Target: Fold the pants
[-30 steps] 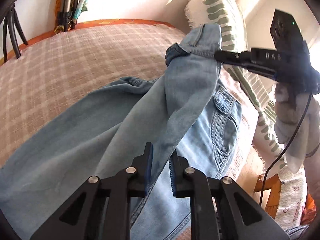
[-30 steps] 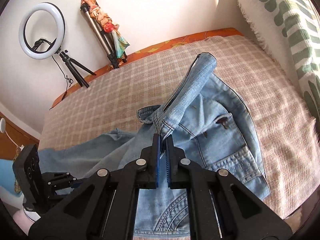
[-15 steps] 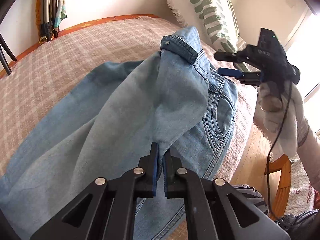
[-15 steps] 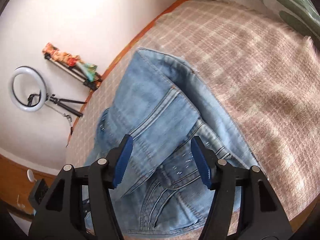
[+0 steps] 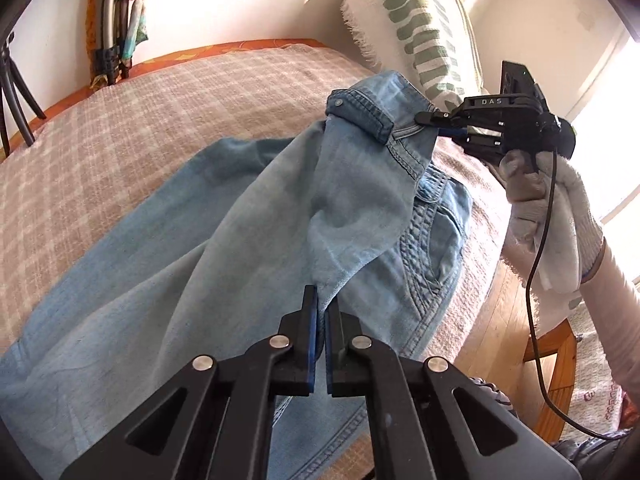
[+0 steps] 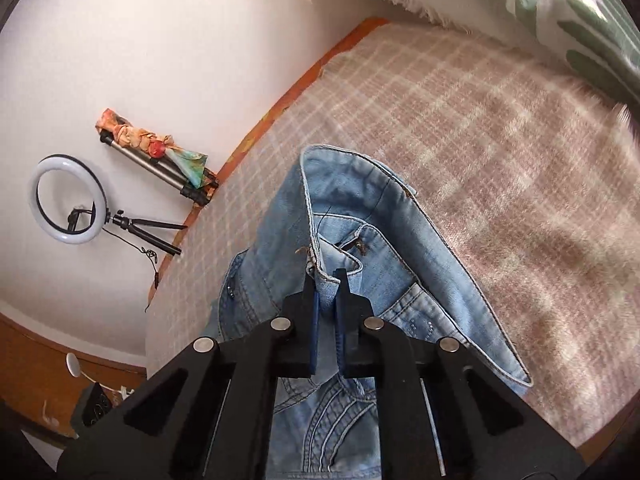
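Observation:
Light blue jeans (image 5: 208, 264) lie spread on a checked bed cover (image 5: 120, 120), folded lengthwise with one side lifted. My left gripper (image 5: 322, 304) is shut on a fold of denim near the crotch, at the bed's near edge. My right gripper (image 6: 327, 292) is shut on the waistband (image 6: 352, 208) and holds it raised above the cover. It also shows in the left wrist view (image 5: 430, 120), pinching the waistband (image 5: 360, 114) at the far right, held by a gloved hand.
A green-patterned pillow (image 5: 416, 28) stands at the head of the bed. A ring light on a tripod (image 6: 66, 200) and a wrapped tripod (image 6: 160, 160) stand by the wall. Wooden floor and a stool (image 5: 556, 344) lie beside the bed.
My right gripper, open half a second ago, has shut on the waistband again and lifted it. My left gripper has stayed shut on the denim.

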Demonstrator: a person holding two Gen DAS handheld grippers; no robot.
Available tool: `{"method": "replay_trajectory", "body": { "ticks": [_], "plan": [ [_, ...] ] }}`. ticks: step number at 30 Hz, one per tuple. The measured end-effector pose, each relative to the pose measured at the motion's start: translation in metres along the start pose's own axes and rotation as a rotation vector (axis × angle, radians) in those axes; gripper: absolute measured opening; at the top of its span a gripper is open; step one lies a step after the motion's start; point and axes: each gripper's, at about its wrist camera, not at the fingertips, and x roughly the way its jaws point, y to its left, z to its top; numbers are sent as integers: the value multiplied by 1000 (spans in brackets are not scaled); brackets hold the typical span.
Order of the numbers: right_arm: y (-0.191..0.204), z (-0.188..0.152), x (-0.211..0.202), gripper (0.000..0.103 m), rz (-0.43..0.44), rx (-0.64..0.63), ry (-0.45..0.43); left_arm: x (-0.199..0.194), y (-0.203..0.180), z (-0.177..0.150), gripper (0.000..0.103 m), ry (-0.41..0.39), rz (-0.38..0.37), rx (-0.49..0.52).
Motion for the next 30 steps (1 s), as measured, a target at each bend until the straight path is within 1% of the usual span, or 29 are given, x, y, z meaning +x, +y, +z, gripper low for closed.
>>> {"method": "replay_trajectory", "body": {
  "ticks": [2,5,9,13,15,17,20,21,22,23,25,27,28,30],
  "plan": [
    [4,-1,-21,7,-10,-20,-13,-6,-8,-3,0,-1,-5,26],
    [-2,-4,-46,7,-38,-39,-15,-10,-21,-8,0,10,-21,62],
    [-26,-24,-60,7,-98,-50,8,-2,-33,-17,0,52,-45,90],
    [-60,-44,-46,7,-150,-8,52,15,-41,-25,0,112,-43,118],
    [-71,-50,-35,7,-175,1,75,20,-44,-31,0,133,-45,122],
    [-74,-53,-23,6,-202,-16,96,23,-44,-33,0,153,-45,123],
    [-67,-50,-19,7,-234,-61,116,22,-44,-33,0,159,-56,127],
    [-63,-48,-20,14,-249,-84,128,21,-44,-32,0,157,-56,131],
    [-58,-47,-22,27,-283,-106,127,19,-46,-33,0,153,-52,136],
    [-52,-45,-25,31,-315,-127,112,17,-46,-33,0,149,-52,140],
    [-41,-40,-38,32,-350,-177,72,12,-48,-34,0,142,-38,137],
    [-28,-34,-48,36,-347,-205,44,4,-46,-36,4,129,-18,129],
    [-20,-31,-53,40,-343,-228,30,-2,-43,-38,4,119,-13,121],
    [0,-26,-53,42,-354,-295,12,-11,-32,-41,4,123,-14,92]
  ]
}}
